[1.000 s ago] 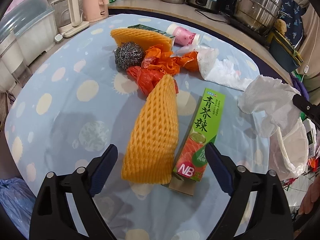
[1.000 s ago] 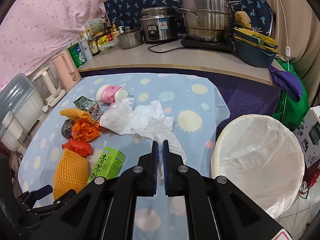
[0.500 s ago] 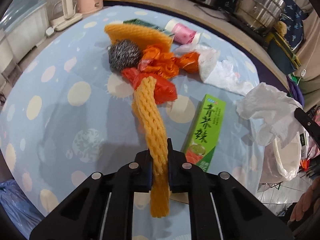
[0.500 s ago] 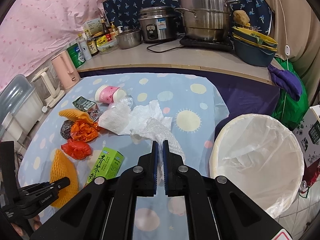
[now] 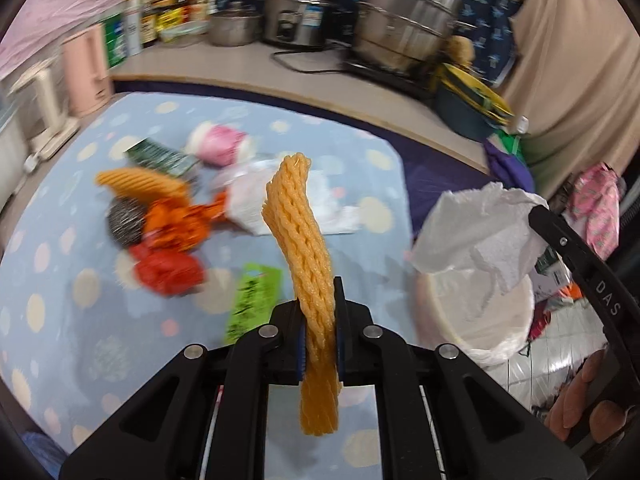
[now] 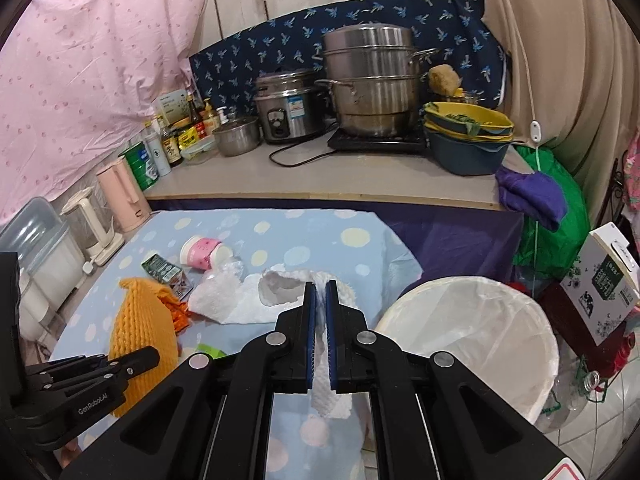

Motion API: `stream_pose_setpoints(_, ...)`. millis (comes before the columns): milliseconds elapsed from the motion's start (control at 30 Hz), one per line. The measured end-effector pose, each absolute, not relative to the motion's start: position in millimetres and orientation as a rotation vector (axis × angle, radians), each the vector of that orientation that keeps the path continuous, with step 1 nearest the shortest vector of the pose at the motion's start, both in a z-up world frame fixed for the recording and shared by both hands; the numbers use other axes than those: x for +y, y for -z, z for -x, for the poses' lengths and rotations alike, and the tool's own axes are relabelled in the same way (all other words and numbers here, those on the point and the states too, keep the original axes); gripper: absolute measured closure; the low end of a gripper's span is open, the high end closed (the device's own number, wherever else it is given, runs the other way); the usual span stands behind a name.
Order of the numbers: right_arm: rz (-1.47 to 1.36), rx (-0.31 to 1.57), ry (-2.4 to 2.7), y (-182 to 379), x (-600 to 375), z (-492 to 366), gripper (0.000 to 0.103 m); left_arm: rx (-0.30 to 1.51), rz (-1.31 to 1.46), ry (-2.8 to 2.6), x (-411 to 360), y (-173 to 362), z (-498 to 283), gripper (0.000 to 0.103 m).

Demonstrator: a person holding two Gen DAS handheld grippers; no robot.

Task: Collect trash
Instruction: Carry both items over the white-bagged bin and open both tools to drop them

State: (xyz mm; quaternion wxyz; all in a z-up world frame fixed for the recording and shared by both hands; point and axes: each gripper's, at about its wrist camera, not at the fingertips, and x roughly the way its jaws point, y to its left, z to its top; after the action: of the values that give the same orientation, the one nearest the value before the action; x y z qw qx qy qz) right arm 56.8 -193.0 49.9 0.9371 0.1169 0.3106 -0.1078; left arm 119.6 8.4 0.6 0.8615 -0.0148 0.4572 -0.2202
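My left gripper (image 5: 320, 292) is shut on an orange foam net (image 5: 298, 216), held up off the blue dotted tablecloth (image 5: 60, 240). My right gripper (image 6: 320, 292) is shut on a crumpled white paper towel (image 6: 326, 392). In the left wrist view that paper towel (image 5: 472, 232) hangs above the white-lined trash bin (image 5: 480, 320). On the cloth lie a green box (image 5: 252, 300), a red bag (image 5: 168, 270), orange wrappers (image 5: 176, 224), a steel scrubber (image 5: 126, 220), a second foam net (image 5: 140, 184), a pink cup (image 6: 202, 254), a small green carton (image 6: 164, 270) and white paper (image 6: 224, 300).
The trash bin (image 6: 472, 344) stands on the floor at the table's right edge. Behind the table runs a counter (image 6: 320, 176) with steel pots, a rice cooker, bottles and basins. Kettles (image 6: 116, 196) stand at the left. A printed box (image 6: 608, 284) sits right of the bin.
The left gripper closed on the foam net and raised it off the cloth. The right gripper rose with the paper towel still in it.
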Motion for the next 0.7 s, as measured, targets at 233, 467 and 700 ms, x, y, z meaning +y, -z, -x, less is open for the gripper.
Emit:
stream_pose_setpoints(233,-0.282,0.63,0.384,-42.1,-259.0,-38.3,0.098,0.979,-0.067,0.658,-82.6,0.7,-114.6,0.093)
stream_pose_setpoints(467,-0.357,0.718,0.466,1.6,-311.4,-36.2,0.098,0.977,-0.18,0.782,-158.8,21.3,-105.4,0.093)
stream_pose_setpoints(700,-0.397,0.751,0.495,23.1,-321.5,-32.6,0.097,1.007,-0.262,0.805,-198.9,50.4,-103.4,0.091)
